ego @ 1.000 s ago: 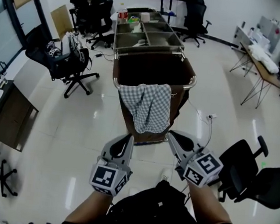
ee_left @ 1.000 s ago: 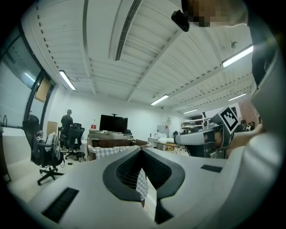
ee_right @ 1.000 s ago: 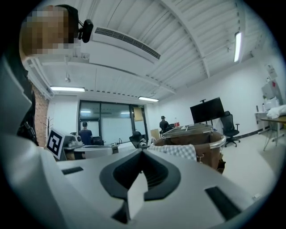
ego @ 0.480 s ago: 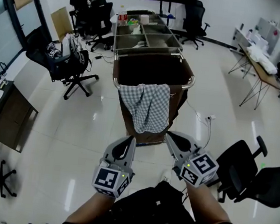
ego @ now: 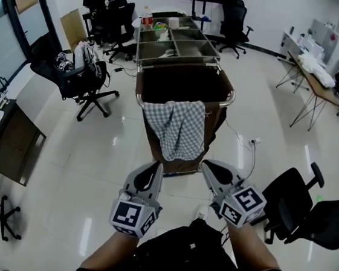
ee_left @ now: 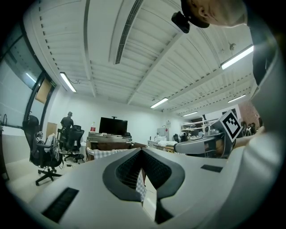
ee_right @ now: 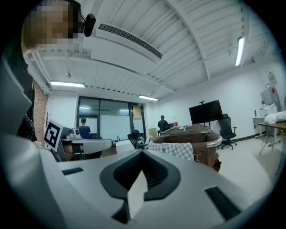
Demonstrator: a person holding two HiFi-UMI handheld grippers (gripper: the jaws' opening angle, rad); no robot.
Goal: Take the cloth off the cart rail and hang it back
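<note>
Hovering at 7 o'clock from the cloth, the left gripper (ego: pixel 155 166) has its jaws pressed together with nothing between them. The checked cloth (ego: pixel 176 128) hangs over the near rail (ego: pixel 231 99) of the brown cart. At 5 o'clock from it, the right gripper (ego: pixel 206 164) is closed too, and empty.

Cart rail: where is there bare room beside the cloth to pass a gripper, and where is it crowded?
Bare rail runs right of the checkered cloth to the corner; left, only a sliver. The far trays hold clutter.
</note>
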